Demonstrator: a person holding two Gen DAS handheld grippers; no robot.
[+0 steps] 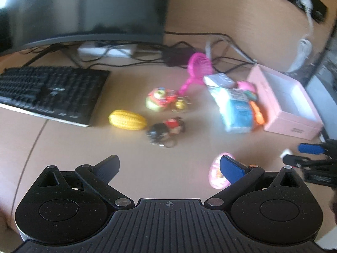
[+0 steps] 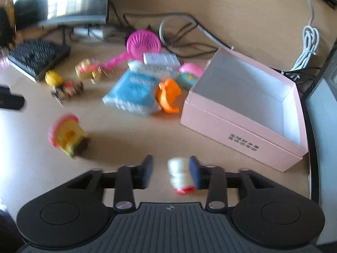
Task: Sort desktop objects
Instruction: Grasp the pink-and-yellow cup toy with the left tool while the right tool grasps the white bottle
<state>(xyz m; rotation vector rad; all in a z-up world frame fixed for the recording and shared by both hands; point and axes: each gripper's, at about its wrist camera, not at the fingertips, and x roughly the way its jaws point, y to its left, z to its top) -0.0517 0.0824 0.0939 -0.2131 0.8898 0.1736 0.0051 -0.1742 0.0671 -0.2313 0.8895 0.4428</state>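
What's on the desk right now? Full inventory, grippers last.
pink box: 1, pink, open, right side
tissue pack: 1, blue-white, centre
orange toy: 1, beside the pack
pink strainer: 1, magenta, behind the pack
toy corn: 1, yellow, near keyboard
keyboard: 1, black, left
monitor: 1, dark, rear left
white toy: 1, white with red base, against right gripper's finger
left gripper: open, empty
right gripper: open, not yet clamped

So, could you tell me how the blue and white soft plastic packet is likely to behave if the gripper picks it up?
The blue and white soft plastic packet looks pillowy and crinkled, so it would probably sag and dent under the fingers. It seems light for its size. The orange plastic toy touches it, so a push might shift that too.
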